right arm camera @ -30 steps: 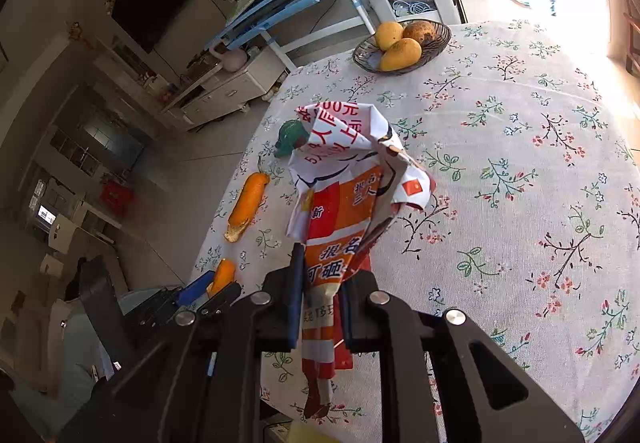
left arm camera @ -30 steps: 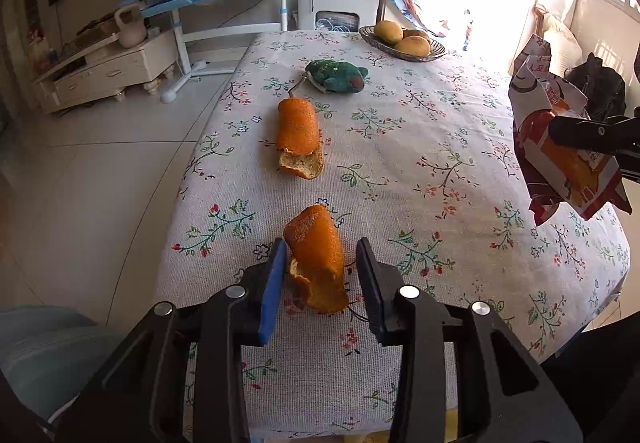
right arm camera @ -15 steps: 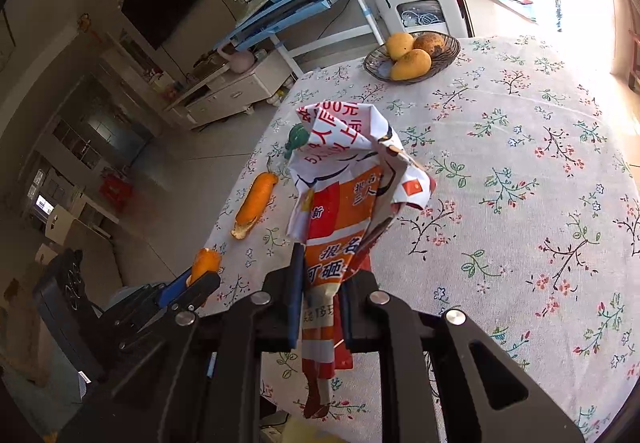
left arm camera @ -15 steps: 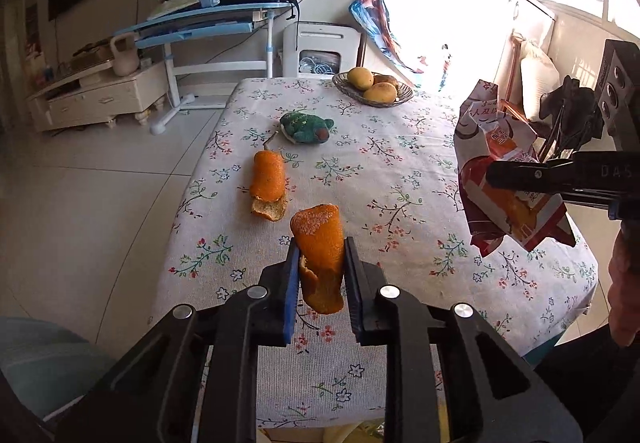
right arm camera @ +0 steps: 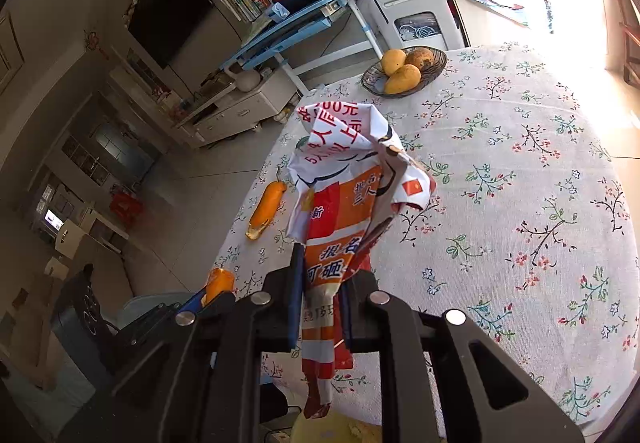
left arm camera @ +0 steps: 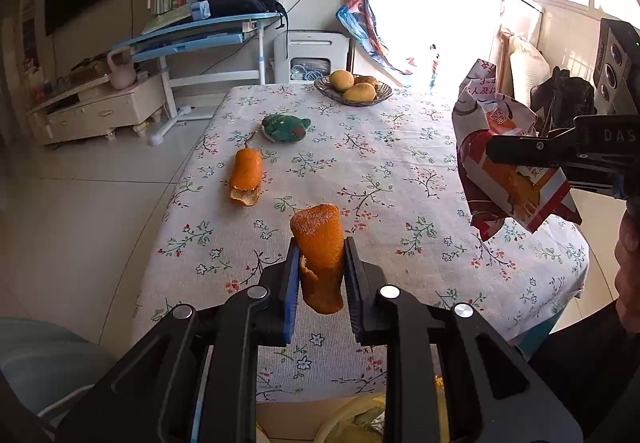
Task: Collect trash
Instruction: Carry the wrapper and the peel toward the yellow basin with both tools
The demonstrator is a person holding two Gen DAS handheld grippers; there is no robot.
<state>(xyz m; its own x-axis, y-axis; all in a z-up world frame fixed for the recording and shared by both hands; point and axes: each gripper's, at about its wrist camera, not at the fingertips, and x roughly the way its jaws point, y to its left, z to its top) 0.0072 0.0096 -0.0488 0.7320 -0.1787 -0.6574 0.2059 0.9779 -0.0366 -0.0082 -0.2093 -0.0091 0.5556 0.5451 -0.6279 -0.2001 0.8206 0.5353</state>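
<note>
- Left wrist view: my left claw (left arm camera: 321, 263) is pinching an orange peel piece (left arm camera: 320, 251) upright between its pads, the peel sticking out above and below them, lifted clear of the floral tabletop (left arm camera: 400, 171).
- Only this view shows the right claw from the side, at the right edge, clamped across a crumpled snack wrapper (left arm camera: 504, 159) that hangs in the air beside the tabletop's right edge; part of a hand (left arm camera: 628, 275) shows below it.
- Also seen well only here: a green plush toy (left arm camera: 286, 127) past the second orange peel (left arm camera: 246, 179), which lies flat near the tabletop's left edge.
- Right wrist view: my right claw (right arm camera: 320, 295) is pressed together on the wrapper's (right arm camera: 344, 195) lower neck; the crumpled top rises above the pads and a strip dangles below them.
- This view catches the left claw low at left with its peel (right arm camera: 218, 283) poking up, off the tabletop's near left corner; the wrapper hides the plush toy.
- Fruit bowl (right arm camera: 404, 69) sits at the far end in both views.
- Since a second ago: the left peel lay on the cloth between parted pads; now the pads have closed on it and it is raised. The right claw's hold on the wrapper is unchanged.
</note>
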